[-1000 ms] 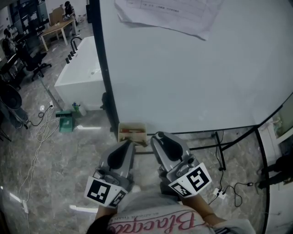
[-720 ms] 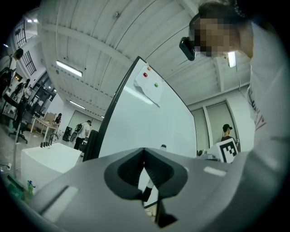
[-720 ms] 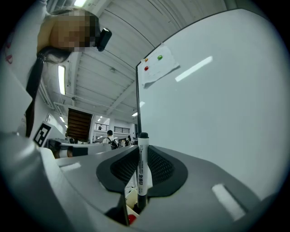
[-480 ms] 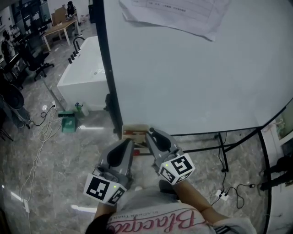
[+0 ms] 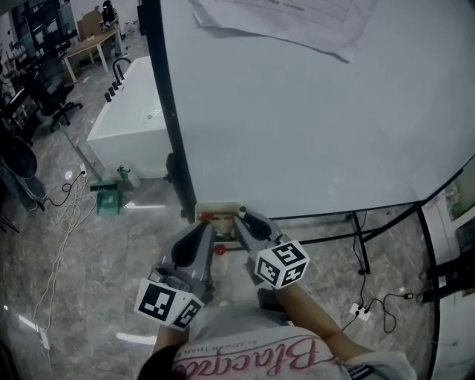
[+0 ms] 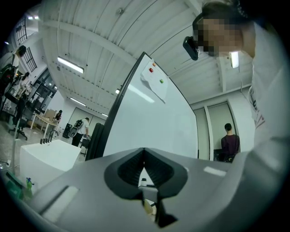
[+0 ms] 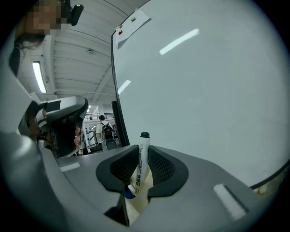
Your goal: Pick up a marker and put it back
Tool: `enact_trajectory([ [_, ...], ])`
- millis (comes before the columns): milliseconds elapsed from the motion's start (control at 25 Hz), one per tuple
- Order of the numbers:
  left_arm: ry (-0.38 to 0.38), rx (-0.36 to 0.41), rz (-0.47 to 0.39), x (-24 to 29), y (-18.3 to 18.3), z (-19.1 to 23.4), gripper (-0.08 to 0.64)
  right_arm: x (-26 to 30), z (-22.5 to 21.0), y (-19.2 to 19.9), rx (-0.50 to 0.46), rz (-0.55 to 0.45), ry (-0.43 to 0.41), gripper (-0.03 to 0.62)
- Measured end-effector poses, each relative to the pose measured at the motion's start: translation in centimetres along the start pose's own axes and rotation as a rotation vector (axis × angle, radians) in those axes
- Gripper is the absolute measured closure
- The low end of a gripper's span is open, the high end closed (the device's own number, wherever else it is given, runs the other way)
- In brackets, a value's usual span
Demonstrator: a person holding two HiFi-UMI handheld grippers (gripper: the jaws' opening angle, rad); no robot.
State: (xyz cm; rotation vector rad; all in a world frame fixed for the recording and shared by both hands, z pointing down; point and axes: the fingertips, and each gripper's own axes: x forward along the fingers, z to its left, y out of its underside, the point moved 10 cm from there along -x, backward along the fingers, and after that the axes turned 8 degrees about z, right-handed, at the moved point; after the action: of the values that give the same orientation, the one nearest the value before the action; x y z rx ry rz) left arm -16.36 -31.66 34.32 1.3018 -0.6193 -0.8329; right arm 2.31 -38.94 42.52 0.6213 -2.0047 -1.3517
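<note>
Grey marble floor (image 5: 74,260), open workshop. We stand at the whiteboard (image 5: 297,111) and look steeply down its face; a paper sheet (image 5: 297,22) is pinned near the whiteboard's top edge; a white counter (image 5: 126,122) sits off the whiteboard's left edge, with a green box (image 5: 107,197) on the floor below that counter.

A small cream tray (image 5: 215,212) hangs at the whiteboard's bottom left corner, against its dark frame; something red lies in it, and we can't tell what.

Both grippers point at that corner, side by side. The right gripper (image 5: 241,217) has its tips right at the tray; the left gripper (image 5: 204,228) is just beside it, tips short of the tray.

Right gripper: the jaws are opening with the marker (image 7: 142,156) between them. It has a white barrel with a printed label, and its black end points up along the whiteboard. The barrel is close against both pads and roughly upright with a slight tilt. Its lower end is down in the tray next to a blue cap (image 7: 129,194). The head view doesn't show the marker; it's hidden behind the right gripper.

Left gripper: the fingers are together at the tips with nothing between them; only a sliver of the whiteboard's lower edge shows through the gap behind them.
</note>
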Motion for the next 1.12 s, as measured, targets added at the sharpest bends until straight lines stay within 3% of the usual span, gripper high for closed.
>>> enact_trajectory([
  [120,0.007,-0.005,-0.002,0.3,0.1,-0.2,0.561,0.1,-0.1,-0.2,-0.044,0.004,-0.003,0.505],
  [240,0.005,-0.009,-0.006,0.3,0.1,-0.3,0.561,-0.8,-0.4,-0.8,-0.055,-0.020,-0.003,0.434],
  [400,-0.009,-0.016,-0.015,0.1,0.1,-0.3,0.561,-3.3,0.0,-3.0,-0.102,-0.099,0.010,0.430],
  [640,-0.021,-0.020,-0.027,-0.1,-0.1,-0.9,0.561,-7.6,2.4,-5.8,-0.222,-0.201,0.024,0.502],
  [840,-0.027,-0.032,-0.037,-0.3,0.0,-1.4,0.561,-9.3,3.6,-5.7,-0.278,-0.178,0.039,0.518],
  [920,-0.027,-0.032,-0.042,-0.1,0.0,-1.7,0.561,-9.7,3.5,-5.5,-0.285,-0.159,0.041,0.591],
  [1120,-0.029,-0.027,-0.047,-0.4,0.1,-2.1,0.561,-10.3,4.1,-5.4,-0.318,-0.150,0.035,0.591],
])
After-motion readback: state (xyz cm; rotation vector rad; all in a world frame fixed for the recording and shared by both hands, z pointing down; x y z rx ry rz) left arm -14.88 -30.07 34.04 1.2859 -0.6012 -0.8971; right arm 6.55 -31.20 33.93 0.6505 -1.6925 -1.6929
